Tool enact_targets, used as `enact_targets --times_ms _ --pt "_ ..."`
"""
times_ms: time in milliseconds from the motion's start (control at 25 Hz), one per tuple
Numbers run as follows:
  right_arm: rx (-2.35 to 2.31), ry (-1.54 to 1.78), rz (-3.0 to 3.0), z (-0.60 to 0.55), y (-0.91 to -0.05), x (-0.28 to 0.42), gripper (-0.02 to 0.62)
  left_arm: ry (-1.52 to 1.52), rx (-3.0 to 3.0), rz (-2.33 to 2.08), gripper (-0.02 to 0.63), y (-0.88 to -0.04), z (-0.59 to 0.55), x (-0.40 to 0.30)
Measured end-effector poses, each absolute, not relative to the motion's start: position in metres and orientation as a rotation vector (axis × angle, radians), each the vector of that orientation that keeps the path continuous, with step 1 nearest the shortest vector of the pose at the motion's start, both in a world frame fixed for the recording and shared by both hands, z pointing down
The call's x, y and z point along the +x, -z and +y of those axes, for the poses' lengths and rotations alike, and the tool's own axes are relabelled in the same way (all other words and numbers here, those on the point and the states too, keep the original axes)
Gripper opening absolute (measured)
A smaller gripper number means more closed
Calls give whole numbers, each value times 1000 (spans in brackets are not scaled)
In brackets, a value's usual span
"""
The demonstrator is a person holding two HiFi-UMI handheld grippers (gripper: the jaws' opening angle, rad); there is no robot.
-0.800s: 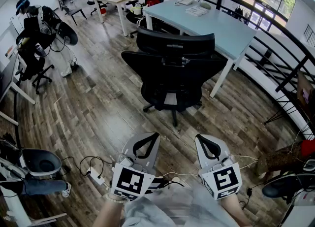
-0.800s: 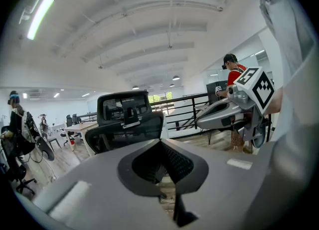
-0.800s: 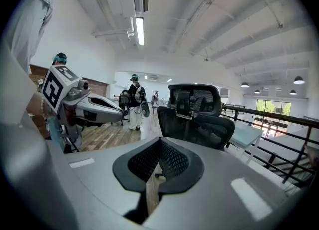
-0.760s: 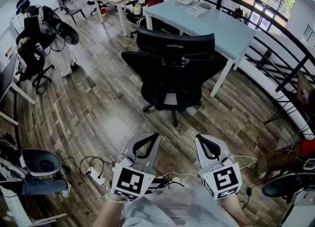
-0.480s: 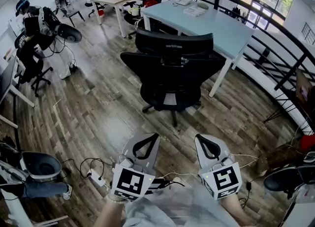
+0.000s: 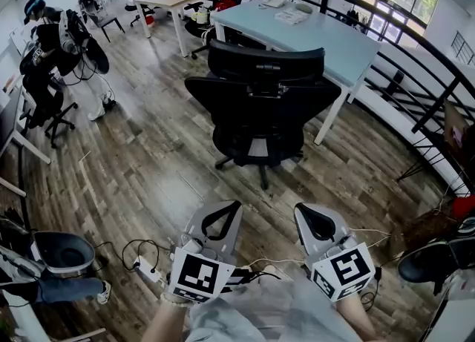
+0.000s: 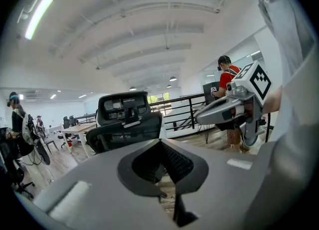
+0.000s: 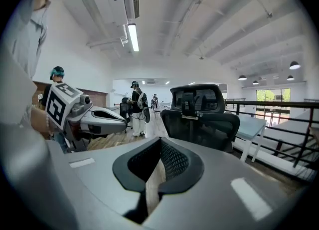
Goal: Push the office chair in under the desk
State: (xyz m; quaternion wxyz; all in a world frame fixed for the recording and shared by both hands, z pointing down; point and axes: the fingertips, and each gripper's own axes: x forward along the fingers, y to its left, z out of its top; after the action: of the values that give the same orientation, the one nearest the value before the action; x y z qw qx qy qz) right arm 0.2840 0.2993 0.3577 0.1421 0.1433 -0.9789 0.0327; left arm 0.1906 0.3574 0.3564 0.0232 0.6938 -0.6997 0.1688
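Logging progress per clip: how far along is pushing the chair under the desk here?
Done: nothing yet. The office chair stands out on the floor in front of the desk, its back toward the person. In hand: nothing; the left gripper and right gripper are shut, empty, held short of the chair. Left: reach the backrest and push the chair in.

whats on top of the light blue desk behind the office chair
The light blue desk carries a few flat pale items near its far end, too small to identify. The office chair hides part of its near edge.
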Motion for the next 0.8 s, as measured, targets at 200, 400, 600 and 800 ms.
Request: enact_targets --times_ms 200,400,600,800 --pt "452 -45 -2807 314 -350 281 8 -508 2158 -2152 3 -347 371 186" --pt "515 63 -2777 326 -357 278 8 -511 2184 -2154 3 -353 383 181" --pt "550 104 -2749 326 -361 276 8 -497 2165 -2157 3 -355 387 176" --pt "560 104 -2743 316 -358 268 8 -499 2149 -2176 3 -355 382 164"
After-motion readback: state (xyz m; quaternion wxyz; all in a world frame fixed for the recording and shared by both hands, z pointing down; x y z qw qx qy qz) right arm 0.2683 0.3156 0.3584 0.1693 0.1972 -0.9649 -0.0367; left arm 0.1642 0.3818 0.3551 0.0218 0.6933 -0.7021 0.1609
